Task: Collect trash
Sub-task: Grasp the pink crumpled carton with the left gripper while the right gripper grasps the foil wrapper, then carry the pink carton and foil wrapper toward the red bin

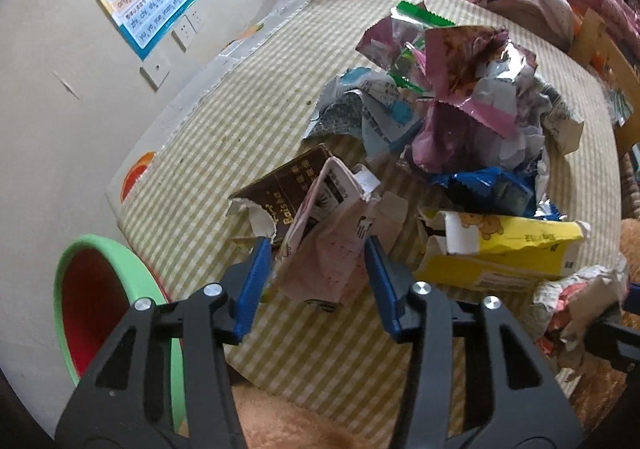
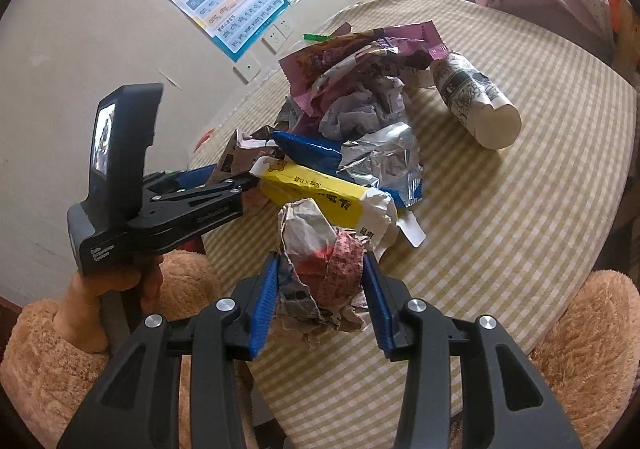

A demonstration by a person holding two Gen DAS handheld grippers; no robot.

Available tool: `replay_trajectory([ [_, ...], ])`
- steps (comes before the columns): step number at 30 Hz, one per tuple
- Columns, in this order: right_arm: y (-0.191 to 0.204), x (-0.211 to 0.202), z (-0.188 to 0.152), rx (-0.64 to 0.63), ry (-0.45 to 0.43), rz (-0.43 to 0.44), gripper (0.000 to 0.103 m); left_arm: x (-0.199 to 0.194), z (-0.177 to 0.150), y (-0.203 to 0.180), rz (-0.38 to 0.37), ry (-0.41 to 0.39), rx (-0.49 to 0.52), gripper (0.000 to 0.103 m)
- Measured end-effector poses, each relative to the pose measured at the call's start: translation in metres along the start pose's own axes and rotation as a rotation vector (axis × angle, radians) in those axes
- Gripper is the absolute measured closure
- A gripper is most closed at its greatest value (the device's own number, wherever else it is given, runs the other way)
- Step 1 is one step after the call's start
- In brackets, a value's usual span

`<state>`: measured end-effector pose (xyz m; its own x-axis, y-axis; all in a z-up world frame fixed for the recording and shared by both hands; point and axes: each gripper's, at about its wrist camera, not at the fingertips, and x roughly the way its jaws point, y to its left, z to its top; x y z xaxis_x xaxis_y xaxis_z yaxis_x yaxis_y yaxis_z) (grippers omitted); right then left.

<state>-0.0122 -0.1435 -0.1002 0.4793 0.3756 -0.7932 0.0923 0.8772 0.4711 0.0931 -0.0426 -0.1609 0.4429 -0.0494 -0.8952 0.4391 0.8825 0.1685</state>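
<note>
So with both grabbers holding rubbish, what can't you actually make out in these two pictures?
- Green-rimmed bin, left wrist view: the left gripper covers part of it and nothing shows what it holds.
- Pink carton, left wrist view: its base sits behind the blue pads.
- Crumpled paper ball, right wrist view: its print is too creased to read.
- Bottle, right wrist view: wrappers hide its neck.

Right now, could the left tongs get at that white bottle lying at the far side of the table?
Probably not: the left tongs are already closed on a pink carton, and the trash pile lies between them and the bottle.
</note>
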Motion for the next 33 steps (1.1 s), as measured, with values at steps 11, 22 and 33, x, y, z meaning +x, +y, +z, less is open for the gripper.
replay_trajectory([
  [11,0.005,-0.005,0.002,-0.006,-0.019,0.005,0.063,-0.027,-0.023,0.024,-0.032,-0.051,-0.182,0.057],
  [22,0.019,-0.018,0.008,-0.034,-0.074,-0.002,0.063,-0.073,-0.039,0.04,-0.029,-0.131,-0.295,0.057],
  [33,0.027,-0.025,0.01,-0.05,-0.103,-0.004,0.063,-0.103,-0.042,0.043,-0.028,-0.2,-0.309,0.057],
])
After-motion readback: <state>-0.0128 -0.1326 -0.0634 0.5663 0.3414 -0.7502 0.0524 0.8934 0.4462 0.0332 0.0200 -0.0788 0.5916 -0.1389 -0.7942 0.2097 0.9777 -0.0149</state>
